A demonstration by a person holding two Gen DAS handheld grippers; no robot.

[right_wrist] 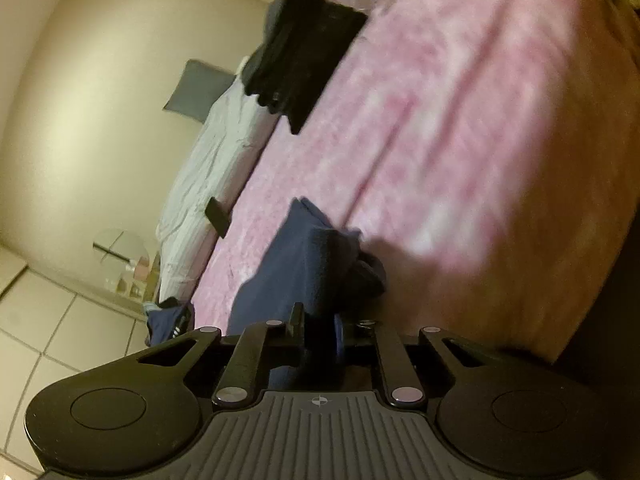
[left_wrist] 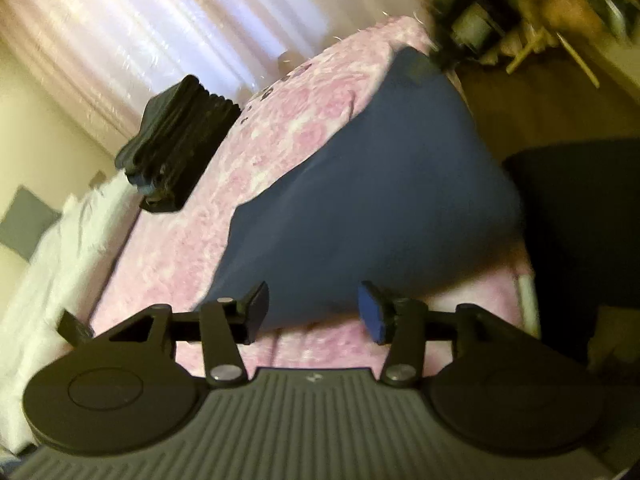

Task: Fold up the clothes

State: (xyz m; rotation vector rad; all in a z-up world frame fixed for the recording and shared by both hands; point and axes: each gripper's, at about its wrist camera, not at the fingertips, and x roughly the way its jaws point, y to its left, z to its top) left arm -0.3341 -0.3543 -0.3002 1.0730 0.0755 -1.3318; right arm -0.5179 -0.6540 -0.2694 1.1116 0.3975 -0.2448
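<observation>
A navy blue garment (left_wrist: 372, 184) lies spread on the pink patterned bed cover (left_wrist: 192, 240). In the left wrist view my left gripper (left_wrist: 314, 312) is open at the garment's near edge. Its fingertips (left_wrist: 256, 308) stand apart on either side of the hem and neither pad presses the cloth. In the right wrist view my right gripper (right_wrist: 318, 328) is shut on a bunched fold of the navy garment (right_wrist: 304, 264), raised a little off the pink bed cover (right_wrist: 460, 140). The garment's far corner (left_wrist: 416, 68) rises towards a blurred dark shape at the top right.
A stack of folded black clothes (left_wrist: 180, 144) (right_wrist: 304, 52) sits at the bed's far side beside white bedding (left_wrist: 60, 260) (right_wrist: 208, 184) and a grey pillow (right_wrist: 196, 90). A small black object (right_wrist: 218, 216) lies on the bed edge. Another dark garment (right_wrist: 168, 320) hangs near the tiled floor (right_wrist: 40, 320).
</observation>
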